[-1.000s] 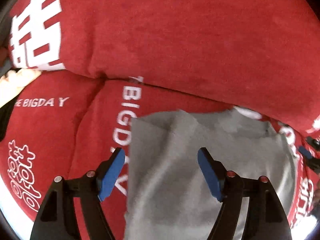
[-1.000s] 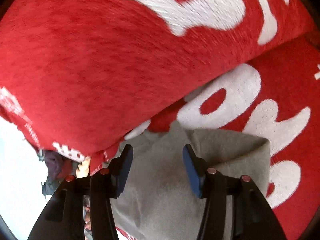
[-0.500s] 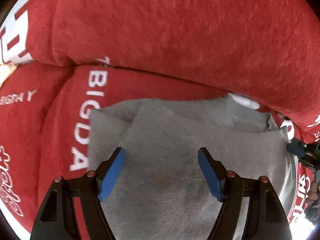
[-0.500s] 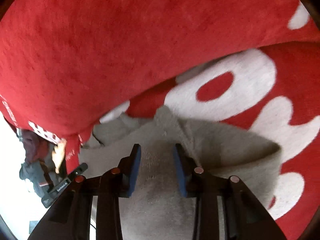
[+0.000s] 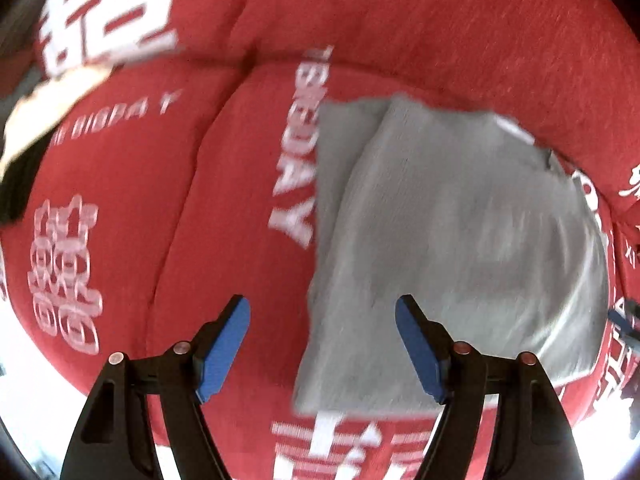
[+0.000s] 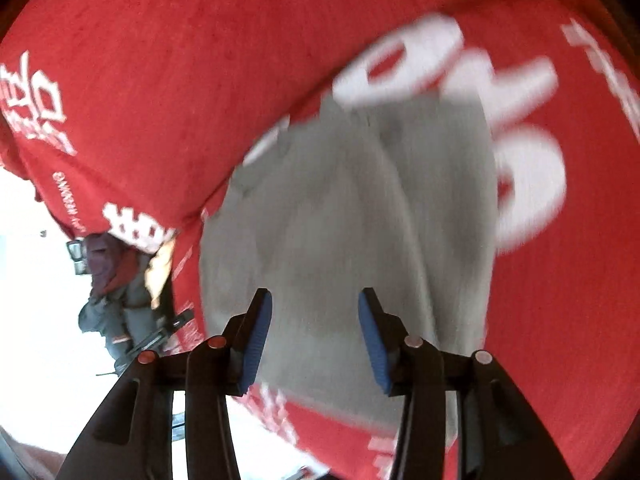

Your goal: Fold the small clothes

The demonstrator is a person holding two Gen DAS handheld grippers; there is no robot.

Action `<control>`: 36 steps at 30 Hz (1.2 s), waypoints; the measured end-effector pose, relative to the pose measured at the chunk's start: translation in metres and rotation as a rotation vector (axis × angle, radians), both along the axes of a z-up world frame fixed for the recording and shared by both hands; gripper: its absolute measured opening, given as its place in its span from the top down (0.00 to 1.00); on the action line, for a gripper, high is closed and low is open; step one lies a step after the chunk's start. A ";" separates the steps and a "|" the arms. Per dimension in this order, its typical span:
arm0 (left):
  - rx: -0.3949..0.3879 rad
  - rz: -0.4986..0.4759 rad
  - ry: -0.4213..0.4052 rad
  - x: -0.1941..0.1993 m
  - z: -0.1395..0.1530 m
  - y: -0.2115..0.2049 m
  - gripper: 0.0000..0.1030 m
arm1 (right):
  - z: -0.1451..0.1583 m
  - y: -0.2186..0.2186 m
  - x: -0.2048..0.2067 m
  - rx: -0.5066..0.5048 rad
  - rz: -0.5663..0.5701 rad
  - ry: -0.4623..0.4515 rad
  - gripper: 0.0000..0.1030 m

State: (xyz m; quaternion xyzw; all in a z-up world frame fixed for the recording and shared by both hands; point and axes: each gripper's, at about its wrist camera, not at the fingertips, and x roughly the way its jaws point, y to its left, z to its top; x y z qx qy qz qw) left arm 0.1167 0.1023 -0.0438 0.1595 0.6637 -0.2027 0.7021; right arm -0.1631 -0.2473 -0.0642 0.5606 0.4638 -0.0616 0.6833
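Observation:
A small grey garment lies folded flat on a red sofa seat cushion with white lettering. It also shows in the right wrist view. My left gripper is open and empty, hovering above the garment's near left edge. My right gripper is open and empty, above the garment's near end. Both views are blurred by motion.
The red back cushion rises right behind the garment. In the right wrist view, a heap of dark clothes lies past the sofa's left edge on a bright floor. A pale object sits at the far left of the seat.
Both grippers have pulled back and up from the garment. The right gripper's jaws have opened wider after narrowing on the cloth. The left gripper has shifted left, staying open.

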 end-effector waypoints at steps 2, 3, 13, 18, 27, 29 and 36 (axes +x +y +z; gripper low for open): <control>0.004 0.017 0.028 -0.011 -0.007 0.017 0.26 | -0.004 0.027 -0.020 0.051 -0.002 0.009 0.52; 0.000 0.025 0.047 -0.015 -0.011 0.024 0.26 | -0.006 0.039 -0.030 0.069 -0.008 0.021 0.52; -0.094 -0.013 0.195 -0.037 -0.043 0.040 0.26 | -0.049 0.092 -0.107 0.145 -0.410 0.089 0.50; -0.160 -0.035 0.207 -0.035 -0.043 0.033 0.63 | -0.058 0.081 -0.111 0.201 -0.574 0.042 0.81; -0.162 -0.045 0.162 -0.041 -0.043 0.053 0.77 | -0.028 0.060 -0.099 0.054 -0.423 0.119 0.93; -0.172 -0.026 0.160 -0.039 -0.041 0.059 0.77 | -0.041 0.059 -0.102 0.052 -0.418 0.161 0.92; -0.100 -0.045 0.107 -0.048 -0.028 0.056 0.77 | -0.038 0.064 -0.101 0.015 -0.377 0.186 0.88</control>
